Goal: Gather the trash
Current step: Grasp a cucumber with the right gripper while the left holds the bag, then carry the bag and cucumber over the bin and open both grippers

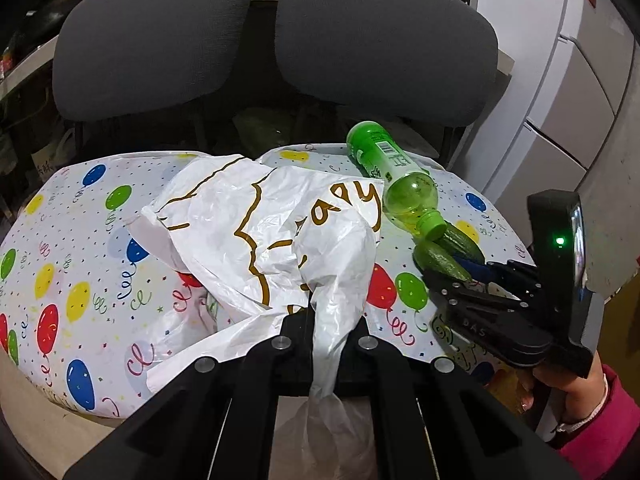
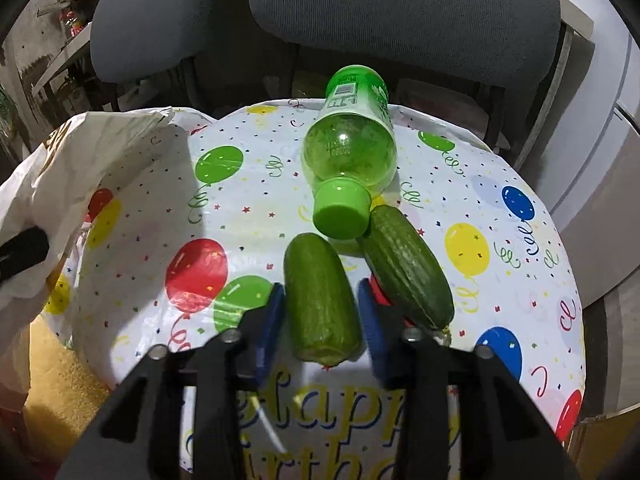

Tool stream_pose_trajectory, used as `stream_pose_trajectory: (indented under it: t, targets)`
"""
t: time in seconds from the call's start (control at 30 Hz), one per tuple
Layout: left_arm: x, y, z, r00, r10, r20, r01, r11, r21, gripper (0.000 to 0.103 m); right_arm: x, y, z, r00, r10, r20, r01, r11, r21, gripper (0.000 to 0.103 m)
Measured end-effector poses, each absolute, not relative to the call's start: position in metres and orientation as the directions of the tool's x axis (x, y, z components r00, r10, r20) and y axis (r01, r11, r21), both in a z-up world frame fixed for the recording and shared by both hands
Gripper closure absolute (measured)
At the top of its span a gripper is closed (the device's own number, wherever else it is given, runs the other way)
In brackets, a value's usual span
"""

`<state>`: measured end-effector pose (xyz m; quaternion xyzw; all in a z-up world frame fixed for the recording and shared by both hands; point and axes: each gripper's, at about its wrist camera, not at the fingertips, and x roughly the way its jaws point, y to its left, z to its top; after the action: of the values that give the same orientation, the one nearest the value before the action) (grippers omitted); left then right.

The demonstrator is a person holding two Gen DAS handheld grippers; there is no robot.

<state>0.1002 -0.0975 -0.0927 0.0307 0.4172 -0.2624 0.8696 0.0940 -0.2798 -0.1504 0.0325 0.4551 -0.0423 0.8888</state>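
My left gripper (image 1: 324, 324) is shut on a bunched part of the white plastic bag (image 1: 264, 224) with gold print, which lies on the balloon-print tablecloth (image 1: 72, 264). The bag also shows at the left of the right wrist view (image 2: 60, 168). My right gripper (image 2: 322, 312) has its blue pads (image 2: 270, 320) on both sides of a short cucumber piece (image 2: 320, 300). A second cucumber piece (image 2: 406, 266) lies just right of it. A green plastic bottle (image 2: 352, 148) lies on its side beyond them, cap toward me. The right gripper also shows in the left wrist view (image 1: 464, 276).
Two grey chair backs (image 1: 272, 36) stand behind the round table (image 2: 540, 280). A white cabinet with drawers (image 1: 568, 92) stands at the right. The table's far edge runs just beyond the bottle.
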Motion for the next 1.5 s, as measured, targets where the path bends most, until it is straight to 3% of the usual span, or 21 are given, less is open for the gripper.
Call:
stream_pose_trajectory:
  t: [0.27,0.4,0.53,0.77,0.93,1.17,1.3,1.5]
  targets:
    - [0.094,-0.093,-0.091,0.543,-0.399,-0.739,0.458,0.878,-0.137,0.099,0.068,-0.272,-0.132,0.602,-0.031,-0.798,0.092,0.995,0.031,0.070]
    - [0.079,-0.093,-0.080,0.560,-0.394,-0.729,0.473,0.874,-0.109,0.099,0.034,-0.278,-0.103,0.657,0.021,-0.753,0.121,0.984,0.132,0.070]
    - [0.047,-0.108,-0.053,0.560,-0.466,-0.685,0.569,0.817,-0.090,0.099,-0.017,-0.298,-0.066,0.738,-0.007,-0.675,0.178,0.967,0.183,0.070]
    - [-0.025,-0.174,0.004,0.385,-0.722,-0.576,0.845,0.526,-0.095,0.099,-0.120,-0.349,-0.025,0.773,-0.259,-0.579,0.398,0.909,0.124,0.070]
    - [-0.074,-0.246,0.010,0.111,-0.800,-0.590,0.958,0.244,-0.151,0.099,-0.201,-0.394,-0.013,0.717,-0.433,-0.546,0.581,0.804,0.125,0.070]
    - [-0.154,-0.344,-0.051,-0.172,-0.649,-0.741,0.980,-0.033,-0.198,0.099,-0.304,-0.434,-0.015,0.595,-0.609,-0.524,0.765,0.628,0.139,0.070]
    - [-0.190,-0.369,-0.092,-0.235,-0.539,-0.809,0.972,-0.125,-0.199,0.099,-0.325,-0.445,-0.025,0.560,-0.634,-0.534,0.797,0.588,0.139,0.070]
    - [-0.188,-0.408,-0.130,-0.290,-0.458,-0.840,0.957,-0.140,-0.255,0.099,-0.326,-0.450,-0.050,0.544,-0.599,-0.587,0.800,0.582,0.148,0.070]
